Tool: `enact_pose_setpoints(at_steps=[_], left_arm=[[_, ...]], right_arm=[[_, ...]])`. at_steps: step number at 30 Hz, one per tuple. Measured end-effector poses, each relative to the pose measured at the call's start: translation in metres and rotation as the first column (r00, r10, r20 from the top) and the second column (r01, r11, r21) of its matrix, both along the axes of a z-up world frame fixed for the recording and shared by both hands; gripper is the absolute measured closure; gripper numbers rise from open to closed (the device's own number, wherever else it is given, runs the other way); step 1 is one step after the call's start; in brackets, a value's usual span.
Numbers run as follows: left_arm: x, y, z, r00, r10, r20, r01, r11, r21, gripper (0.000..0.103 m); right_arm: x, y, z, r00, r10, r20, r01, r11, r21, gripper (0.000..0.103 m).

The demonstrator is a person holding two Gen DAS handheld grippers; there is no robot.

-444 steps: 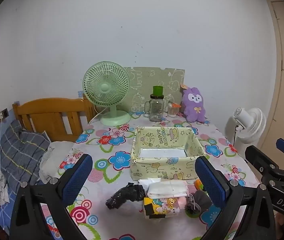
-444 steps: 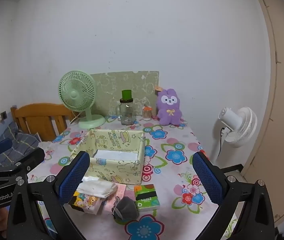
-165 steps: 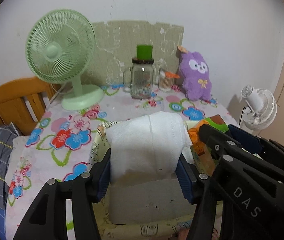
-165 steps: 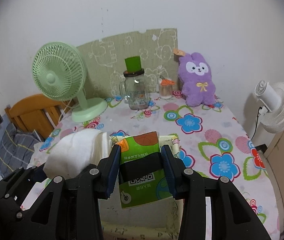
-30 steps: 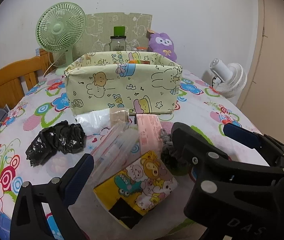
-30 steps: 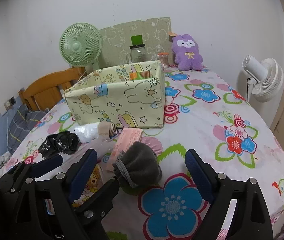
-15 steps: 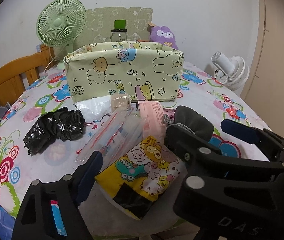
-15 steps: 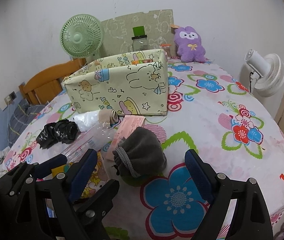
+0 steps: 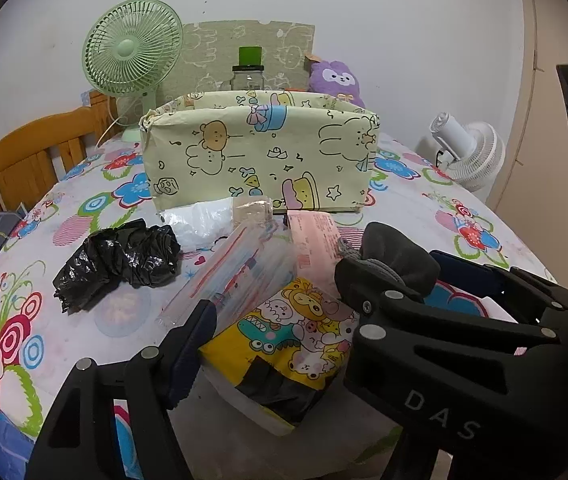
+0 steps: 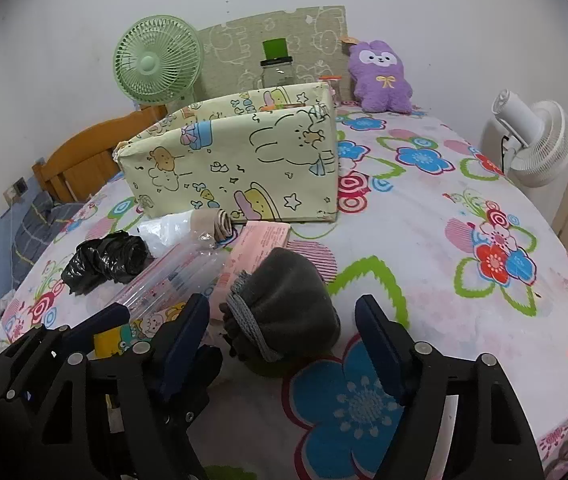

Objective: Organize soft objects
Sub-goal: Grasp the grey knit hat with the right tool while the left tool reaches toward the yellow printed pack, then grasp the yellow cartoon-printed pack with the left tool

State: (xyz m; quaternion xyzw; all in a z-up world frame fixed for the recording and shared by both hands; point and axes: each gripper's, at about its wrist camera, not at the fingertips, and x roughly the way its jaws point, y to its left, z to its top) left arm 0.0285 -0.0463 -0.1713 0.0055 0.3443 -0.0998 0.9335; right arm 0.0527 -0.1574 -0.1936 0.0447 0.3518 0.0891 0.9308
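A cream cartoon-print fabric box [image 9: 259, 160] stands mid-table, also in the right wrist view [image 10: 235, 164]. In front lie a yellow cartoon tissue pack [image 9: 284, 344], a grey drawstring pouch [image 10: 284, 308], a pink packet [image 9: 316, 240], a clear plastic pack [image 9: 235, 272], a black plastic bag [image 9: 119, 260] and a white bag with a beige roll [image 9: 219, 216]. My left gripper [image 9: 279, 344] is open, its jaws on either side of the tissue pack. My right gripper [image 10: 284, 336] is open, its jaws on either side of the grey pouch.
A green fan [image 9: 131, 52], a glass jar with green lid [image 9: 249, 70] and a purple plush rabbit [image 10: 382, 76] stand at the back. A white floor fan [image 10: 532, 140] is off the right edge. A wooden bed frame [image 9: 23, 156] is at left.
Both grippers have moved forward and lower; the left now straddles the tissue pack and the right straddles the grey pouch, with jaws narrower than before.
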Motion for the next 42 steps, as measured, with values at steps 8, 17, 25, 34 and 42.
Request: enact_pose_setpoints(at_steps=[8, 17, 25, 34, 42], left_arm=[[0.005, -0.004, -0.003, 1.000, 0.008, 0.013, -0.008, 1.000, 0.016, 0.027], [-0.003, -0.006, 0.003, 0.997, 0.040, 0.059, -0.043, 0.997, 0.057, 0.056], [-0.003, -0.007, 0.002, 0.998, 0.043, 0.055, -0.046, 0.997, 0.066, 0.061], [-0.003, -0.007, 0.009, 0.997, 0.047, 0.066, -0.051, 0.997, 0.052, 0.078], [0.008, 0.001, 0.019, 0.996, 0.077, 0.050, -0.077, 0.997, 0.011, 0.080]], right_arm=[[0.007, 0.004, -0.002, 1.000, 0.006, -0.006, -0.006, 1.000, -0.003, 0.040], [0.005, 0.002, 0.000, 1.000, -0.014, 0.004, 0.014, 1.000, -0.004, 0.046], [0.002, -0.004, 0.002, 1.000, -0.028, 0.004, 0.028, 1.000, 0.011, 0.048], [-0.002, -0.010, 0.008, 0.999, -0.050, 0.013, 0.050, 0.999, 0.019, 0.048], [0.000, -0.007, 0.021, 0.999, -0.039, 0.031, 0.038, 0.999, 0.025, 0.048]])
